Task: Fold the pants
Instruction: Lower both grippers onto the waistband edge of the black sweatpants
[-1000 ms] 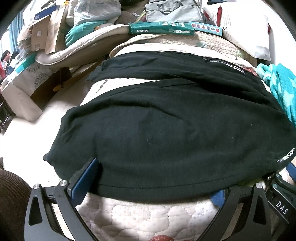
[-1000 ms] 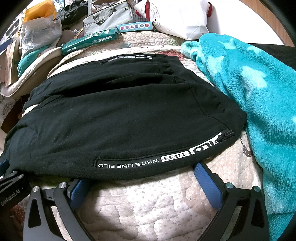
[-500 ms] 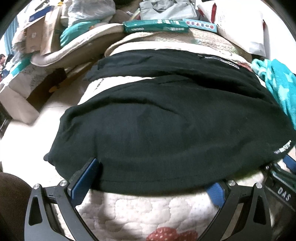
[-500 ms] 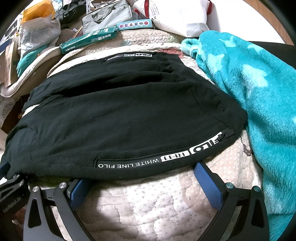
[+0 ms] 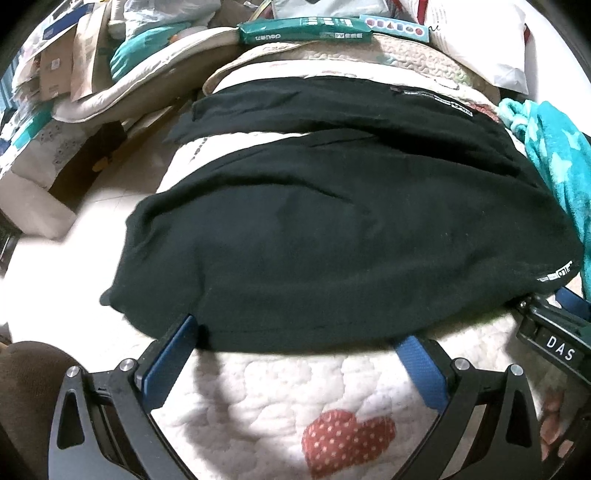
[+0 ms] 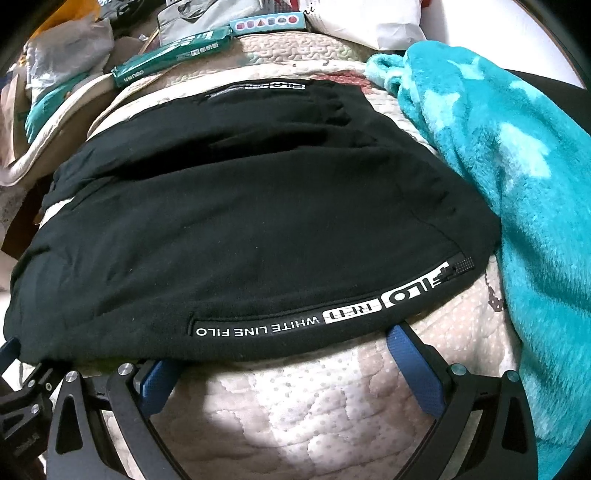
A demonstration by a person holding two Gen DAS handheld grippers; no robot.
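Observation:
Black pants (image 5: 351,229) lie spread flat on a quilted cream cover (image 5: 273,398), with both legs running away to the left. White lettering runs along the near side seam (image 6: 317,317). My left gripper (image 5: 299,339) is open at the near edge of the pants, its blue pads (image 5: 170,354) just at the hem. My right gripper (image 6: 284,354) is open too, at the near edge below the lettering. It also shows at the right edge of the left wrist view (image 5: 554,332). Neither holds any cloth.
A teal fleece blanket (image 6: 517,184) lies bunched along the right of the pants. Behind are a green box (image 5: 303,31), a white pillow (image 5: 480,33), bags and cardboard boxes (image 5: 55,70). The floor (image 5: 55,277) drops away to the left.
Both grippers have drawn back slightly toward me along the cover. More quilt, with a red heart patch, now shows in front of the left one. The pants lie as before.

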